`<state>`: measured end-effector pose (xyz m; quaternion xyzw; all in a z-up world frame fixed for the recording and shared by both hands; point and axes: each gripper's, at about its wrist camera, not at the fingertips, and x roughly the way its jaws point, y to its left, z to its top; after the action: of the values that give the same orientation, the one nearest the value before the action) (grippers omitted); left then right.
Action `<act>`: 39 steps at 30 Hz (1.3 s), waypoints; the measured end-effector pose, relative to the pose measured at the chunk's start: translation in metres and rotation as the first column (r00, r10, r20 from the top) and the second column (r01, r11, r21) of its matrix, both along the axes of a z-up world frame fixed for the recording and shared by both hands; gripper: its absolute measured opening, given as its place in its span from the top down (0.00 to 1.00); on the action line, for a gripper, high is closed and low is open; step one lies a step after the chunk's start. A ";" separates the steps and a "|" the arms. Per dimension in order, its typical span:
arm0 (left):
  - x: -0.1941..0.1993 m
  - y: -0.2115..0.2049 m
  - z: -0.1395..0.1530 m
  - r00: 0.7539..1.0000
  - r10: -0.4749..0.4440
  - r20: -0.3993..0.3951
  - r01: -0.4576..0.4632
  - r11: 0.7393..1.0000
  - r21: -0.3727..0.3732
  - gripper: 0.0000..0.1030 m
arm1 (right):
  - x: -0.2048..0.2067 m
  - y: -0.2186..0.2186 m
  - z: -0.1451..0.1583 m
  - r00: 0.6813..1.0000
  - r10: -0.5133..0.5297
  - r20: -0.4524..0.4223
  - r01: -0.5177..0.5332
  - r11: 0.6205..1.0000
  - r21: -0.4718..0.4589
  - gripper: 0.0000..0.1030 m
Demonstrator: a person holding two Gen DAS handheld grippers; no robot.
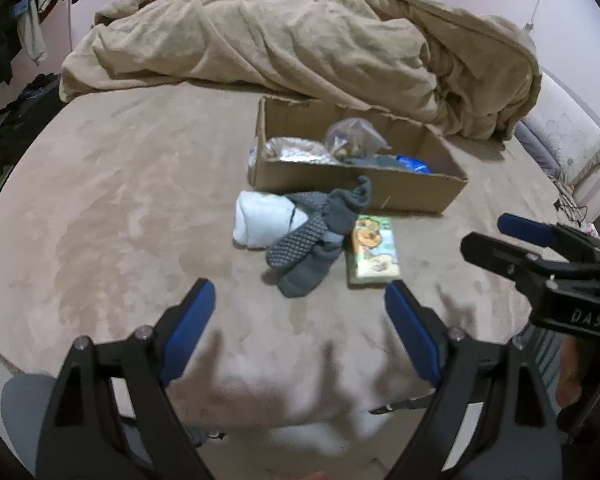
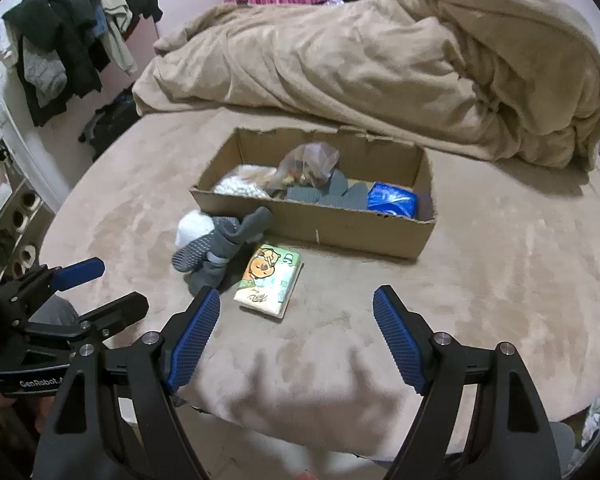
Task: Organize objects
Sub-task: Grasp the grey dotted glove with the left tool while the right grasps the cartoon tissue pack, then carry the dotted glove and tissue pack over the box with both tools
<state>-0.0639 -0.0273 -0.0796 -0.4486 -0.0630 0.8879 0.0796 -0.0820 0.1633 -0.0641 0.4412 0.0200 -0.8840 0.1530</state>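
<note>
Left wrist view: both grippers (image 1: 300,312) (image 2: 296,316) hang spread and empty over the bed (image 1: 100,220). Socks (image 1: 308,240) and tissue pack (image 1: 374,254) lie at 12 o'clock, touching, just before the box (image 1: 360,192), likely awaiting boxing.

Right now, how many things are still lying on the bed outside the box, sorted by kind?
White sock bundle: 1
Grey socks: 1 heap; the number of socks cannot be told
Cartoon tissue pack: 1
Total: 3, all in front of the cardboard box

Grey socks (image 2: 220,248) and a tissue pack (image 2: 269,280) lie beside the cardboard box (image 2: 320,228) (partly filled).
</note>
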 end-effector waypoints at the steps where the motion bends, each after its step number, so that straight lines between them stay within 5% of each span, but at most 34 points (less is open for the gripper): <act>1: -0.002 0.000 -0.004 1.000 0.000 0.004 0.000 1.000 -0.002 0.15 | -0.005 -0.002 -0.006 1.000 0.005 0.012 -0.005 1.000 -0.003 0.21; 12: -0.027 -0.014 -0.045 0.999 -0.004 0.048 0.006 0.999 -0.033 0.15 | -0.058 -0.028 -0.077 0.985 0.039 0.171 -0.029 0.998 -0.057 0.21; 19: -0.046 -0.001 -0.051 0.996 -0.079 0.043 0.080 0.996 -0.032 0.15 | -0.075 -0.035 -0.095 0.976 0.070 0.204 -0.058 0.996 -0.060 0.43; 25: -0.063 0.030 -0.049 0.988 -0.155 -0.007 0.154 0.984 -0.093 0.16 | -0.073 -0.010 -0.091 0.978 0.059 0.201 -0.045 0.996 -0.075 0.46; 35: -0.069 0.033 -0.048 0.996 -0.090 -0.012 0.088 0.988 -0.130 0.69 | -0.051 0.036 -0.078 0.984 -0.015 0.176 0.025 0.998 -0.053 0.46; 39: -0.050 0.036 -0.036 0.996 -0.087 -0.032 0.083 0.990 -0.117 0.73 | -0.043 0.040 -0.070 0.986 -0.022 0.166 0.032 0.998 -0.058 0.46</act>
<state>-0.1141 0.0084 -0.1153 -0.4381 0.0090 0.8941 0.0926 -0.1246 0.2032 -0.1345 0.5085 -0.0255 -0.8466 0.1553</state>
